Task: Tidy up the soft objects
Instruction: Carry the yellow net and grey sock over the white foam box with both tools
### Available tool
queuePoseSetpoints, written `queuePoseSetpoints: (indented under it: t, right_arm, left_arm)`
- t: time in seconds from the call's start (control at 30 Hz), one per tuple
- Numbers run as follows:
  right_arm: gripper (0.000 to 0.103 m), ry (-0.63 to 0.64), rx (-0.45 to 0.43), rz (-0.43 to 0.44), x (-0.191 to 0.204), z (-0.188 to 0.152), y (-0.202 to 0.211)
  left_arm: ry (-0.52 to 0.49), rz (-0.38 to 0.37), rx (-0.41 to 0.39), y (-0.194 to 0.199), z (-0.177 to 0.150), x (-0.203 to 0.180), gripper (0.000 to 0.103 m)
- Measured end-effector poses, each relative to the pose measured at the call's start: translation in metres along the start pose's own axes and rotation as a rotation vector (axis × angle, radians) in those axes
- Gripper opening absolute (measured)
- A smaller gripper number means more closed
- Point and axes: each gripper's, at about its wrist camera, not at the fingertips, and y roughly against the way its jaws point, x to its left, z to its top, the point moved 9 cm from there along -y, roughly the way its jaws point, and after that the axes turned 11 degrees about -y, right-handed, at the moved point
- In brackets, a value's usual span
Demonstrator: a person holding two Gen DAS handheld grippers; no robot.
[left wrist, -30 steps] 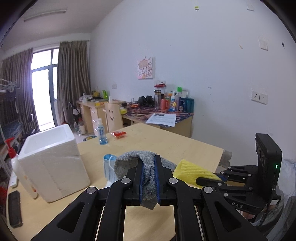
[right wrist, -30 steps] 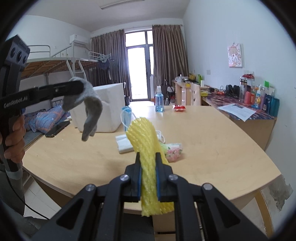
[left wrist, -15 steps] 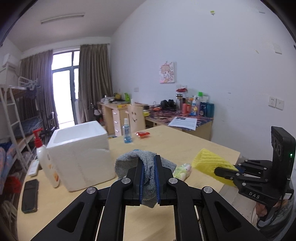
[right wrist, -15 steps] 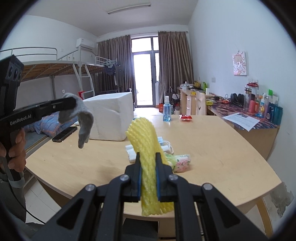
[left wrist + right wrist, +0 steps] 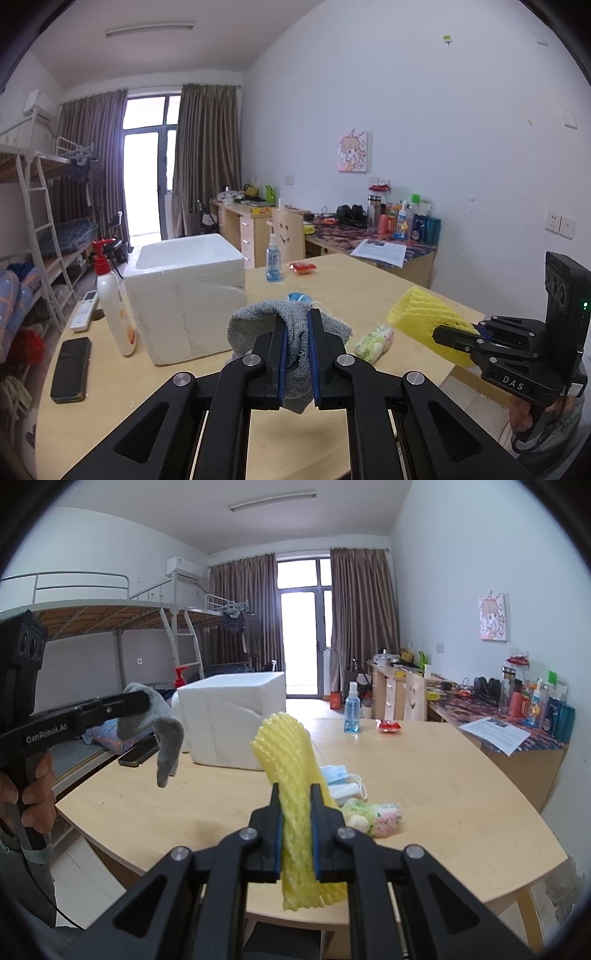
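Note:
My left gripper (image 5: 296,325) is shut on a grey sock (image 5: 255,317) that droops over its fingers above the near table edge. In the right wrist view the same sock (image 5: 168,734) hangs from the left gripper (image 5: 142,701) in a person's hand. A yellow foam net (image 5: 291,771) is pinched in my right gripper (image 5: 295,794), which is shut on it; the net (image 5: 421,314) also shows at the right of the left wrist view. A white foam box (image 5: 184,291) stands open-topped on the wooden table (image 5: 443,775). Blue face masks (image 5: 338,777) and a green-pink soft packet (image 5: 376,814) lie on the table.
A lotion pump bottle (image 5: 112,299), a black phone (image 5: 71,369) and a remote (image 5: 84,304) lie left of the box. A blue spray bottle (image 5: 351,710) and a red packet (image 5: 388,725) sit farther back. A cluttered desk (image 5: 517,716) lines the right wall; a bunk bed (image 5: 110,627) stands left.
The left wrist view has swung leftward, so the foam box has moved from the left toward the centre and the phone and bottle came into sight. Both grips are unchanged.

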Motion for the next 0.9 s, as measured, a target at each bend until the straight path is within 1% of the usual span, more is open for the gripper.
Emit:
queuePoseSetpoints:
  t: [0.17,0.43,0.57,0.7,0.73,0.9]
  right_arm:
    - [0.015,0.023,-0.026,0.034,0.015,0.008,0.005]
    - [0.015,0.047,-0.043,0.109,0.045,0.017,0.001]
    - [0.015,0.052,-0.046,0.153,0.063,0.02,-0.005]
    - [0.015,0.046,-0.042,0.186,0.077,0.021,-0.014]
    - [0.015,0.042,-0.04,0.194,0.08,0.021,-0.017]
    - [0.015,0.056,-0.02,0.218,0.095,0.024,-0.03]
  left_arm:
    - [0.0,0.032,-0.027,0.016,0.004,0.007,0.01]
    - [0.007,0.162,-0.051,0.042,0.002,0.029,0.01]
    - [0.033,0.228,-0.064,0.055,-0.004,0.044,0.01]
    - [0.048,0.297,-0.067,0.06,-0.008,0.059,0.01]
    - [0.054,0.308,-0.067,0.06,-0.009,0.063,0.01]
    - [0.08,0.31,-0.051,0.053,-0.016,0.071,0.01]
